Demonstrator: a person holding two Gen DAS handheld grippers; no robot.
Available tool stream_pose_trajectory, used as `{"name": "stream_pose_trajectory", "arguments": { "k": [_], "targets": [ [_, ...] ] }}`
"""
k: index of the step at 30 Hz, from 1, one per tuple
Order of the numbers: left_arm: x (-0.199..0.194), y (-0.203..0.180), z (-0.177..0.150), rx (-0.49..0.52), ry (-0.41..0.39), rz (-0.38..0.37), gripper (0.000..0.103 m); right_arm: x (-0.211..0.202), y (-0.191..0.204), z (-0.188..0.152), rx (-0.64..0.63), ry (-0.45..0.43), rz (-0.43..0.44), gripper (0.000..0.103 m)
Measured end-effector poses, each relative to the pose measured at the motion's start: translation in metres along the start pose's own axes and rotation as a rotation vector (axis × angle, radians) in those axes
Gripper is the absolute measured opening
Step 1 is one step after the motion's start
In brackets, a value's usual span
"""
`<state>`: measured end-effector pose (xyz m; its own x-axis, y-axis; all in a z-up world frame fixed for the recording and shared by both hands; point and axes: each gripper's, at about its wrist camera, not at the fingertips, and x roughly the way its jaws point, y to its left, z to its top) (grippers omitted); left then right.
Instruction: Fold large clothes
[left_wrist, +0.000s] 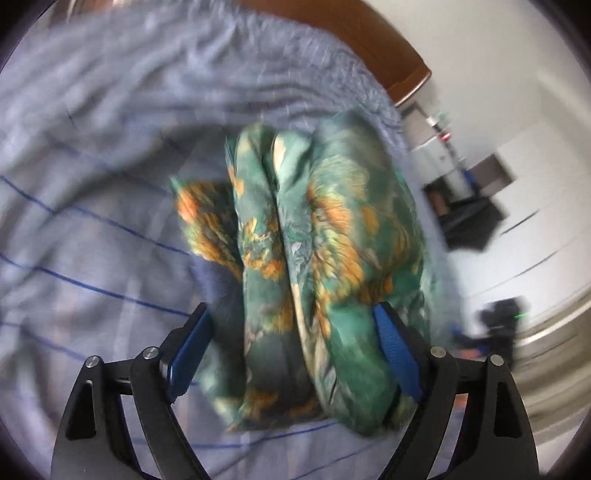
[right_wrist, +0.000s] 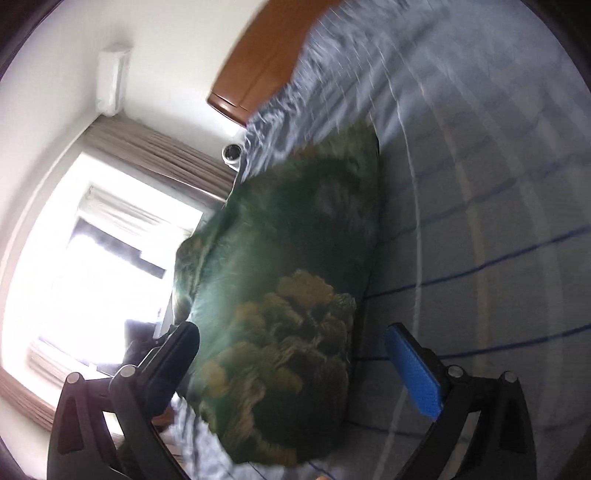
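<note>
The left gripper (left_wrist: 291, 314) pointed steeply downward, its jaws spread wide, blue pads (left_wrist: 397, 354) facing inward. The folded green garment (left_wrist: 314, 258) sat between them, the right pad against its side, the left pad apart from it. The right gripper (right_wrist: 291, 347) was rolled sideways, jaws fully spread, its pads (right_wrist: 413, 373) clear of the cloth between them.

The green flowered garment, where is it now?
In both wrist views the folded garment lies bunched on the striped bedsheet, near the bed's edge, below the wooden headboard.
</note>
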<state>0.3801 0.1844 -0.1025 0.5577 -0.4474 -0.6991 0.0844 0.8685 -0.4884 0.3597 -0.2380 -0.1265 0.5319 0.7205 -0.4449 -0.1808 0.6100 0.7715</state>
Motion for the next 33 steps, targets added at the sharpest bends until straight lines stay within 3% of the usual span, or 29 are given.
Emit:
{"name": "stream_pose_trajectory", "arguments": {
  "k": [2, 5, 7, 10, 19, 28, 33],
  "targets": [
    [-0.027, -0.028, -0.012, 0.129, -0.097, 0.125, 0.095, -0.018, 0.022, -0.008, -0.102, -0.015, -0.051, 0.102],
    [-0.059, -0.061, -0.032, 0.246, -0.23, 0.343, 0.099, -0.039, 0.059, -0.027, -0.251, -0.027, -0.145, 0.102],
    [-0.078, -0.084, -0.048, 0.295, -0.302, 0.439, 0.101, -0.05, 0.084, -0.045, -0.369, -0.05, -0.216, 0.102],
    [-0.102, -0.106, -0.067, 0.313, -0.368, 0.516, 0.102, -0.073, 0.099, -0.066, -0.453, -0.083, -0.3, 0.102],
    [-0.121, -0.163, -0.099, 0.391, -0.438, 0.654, 0.102, -0.105, 0.159, -0.128, -0.601, -0.195, -0.512, 0.102],
    [-0.134, -0.19, -0.132, 0.4, -0.449, 0.64, 0.103, -0.142, 0.202, -0.168, -0.668, -0.337, -0.594, 0.102],
    [-0.136, -0.198, -0.144, 0.397, -0.424, 0.614, 0.103, -0.15, 0.206, -0.176, -0.63, -0.347, -0.636, 0.102]
  ]
}}
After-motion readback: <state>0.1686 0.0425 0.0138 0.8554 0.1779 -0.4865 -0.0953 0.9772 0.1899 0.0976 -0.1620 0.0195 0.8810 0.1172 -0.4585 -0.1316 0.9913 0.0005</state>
